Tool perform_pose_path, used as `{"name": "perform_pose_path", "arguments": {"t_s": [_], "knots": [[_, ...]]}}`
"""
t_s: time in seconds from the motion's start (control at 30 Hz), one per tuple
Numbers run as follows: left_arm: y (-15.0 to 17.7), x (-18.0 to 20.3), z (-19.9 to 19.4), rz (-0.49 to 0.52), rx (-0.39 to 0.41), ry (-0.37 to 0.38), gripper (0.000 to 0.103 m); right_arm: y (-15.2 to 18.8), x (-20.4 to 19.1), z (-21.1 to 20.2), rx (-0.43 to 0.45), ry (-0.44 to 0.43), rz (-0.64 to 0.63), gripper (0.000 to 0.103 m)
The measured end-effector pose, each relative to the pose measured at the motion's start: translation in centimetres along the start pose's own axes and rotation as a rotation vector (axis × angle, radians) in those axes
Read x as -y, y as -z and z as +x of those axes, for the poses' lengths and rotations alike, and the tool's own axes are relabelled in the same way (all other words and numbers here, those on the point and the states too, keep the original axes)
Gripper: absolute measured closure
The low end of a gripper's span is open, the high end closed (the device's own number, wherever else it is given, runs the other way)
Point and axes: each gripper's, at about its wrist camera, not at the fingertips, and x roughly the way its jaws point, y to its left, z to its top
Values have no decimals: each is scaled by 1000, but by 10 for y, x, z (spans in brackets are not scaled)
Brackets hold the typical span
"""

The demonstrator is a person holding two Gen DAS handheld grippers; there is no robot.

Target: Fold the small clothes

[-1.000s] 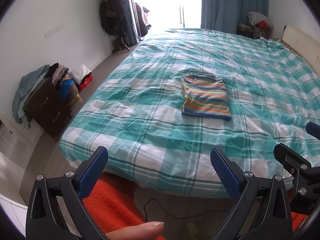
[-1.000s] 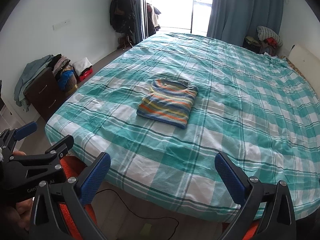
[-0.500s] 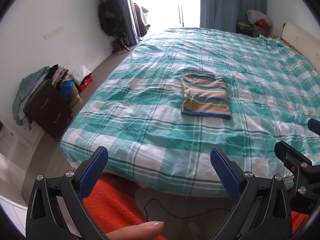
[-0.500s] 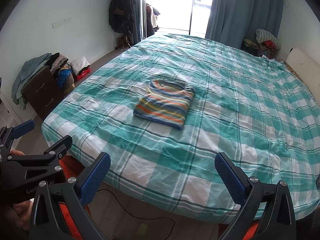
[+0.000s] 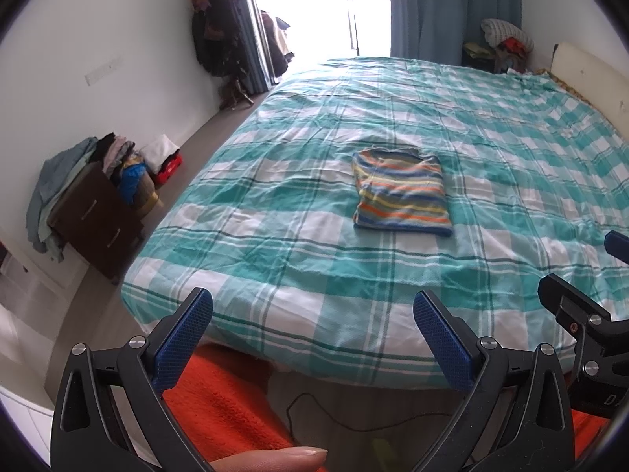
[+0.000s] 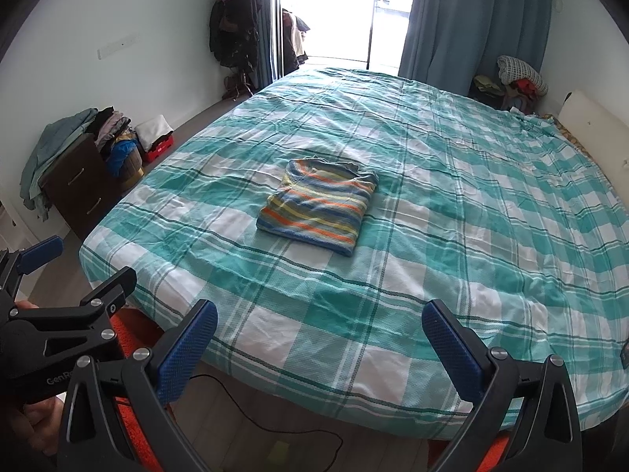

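Observation:
A small striped garment (image 5: 401, 196), blue, orange, yellow and green, lies folded into a neat rectangle on the teal-and-white checked bed (image 5: 298, 244). It also shows in the right wrist view (image 6: 320, 206). My left gripper (image 5: 310, 314) is open and empty, held off the near edge of the bed, well short of the garment. My right gripper (image 6: 318, 322) is open and empty, beside the left one, also off the near edge. Each gripper shows at the side of the other's view.
A dark wooden drawer unit (image 5: 94, 216) piled with clothes stands left of the bed against the wall. Clothes hang by the balcony door (image 6: 236, 27). An orange rug (image 5: 228, 405) and a black cable (image 5: 354, 421) lie on the floor below the grippers.
Both grippers have drawn back a little from the bed; the garment sits slightly farther away. Both stay open.

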Motion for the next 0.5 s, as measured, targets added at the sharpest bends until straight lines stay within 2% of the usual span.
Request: {"name": "perform_pose_path", "arguments": {"t_s": [0.5], "knots": [[0,3,-2,-1,2,-4,1,-3,-1,-1,6,13,-8,0]]}}
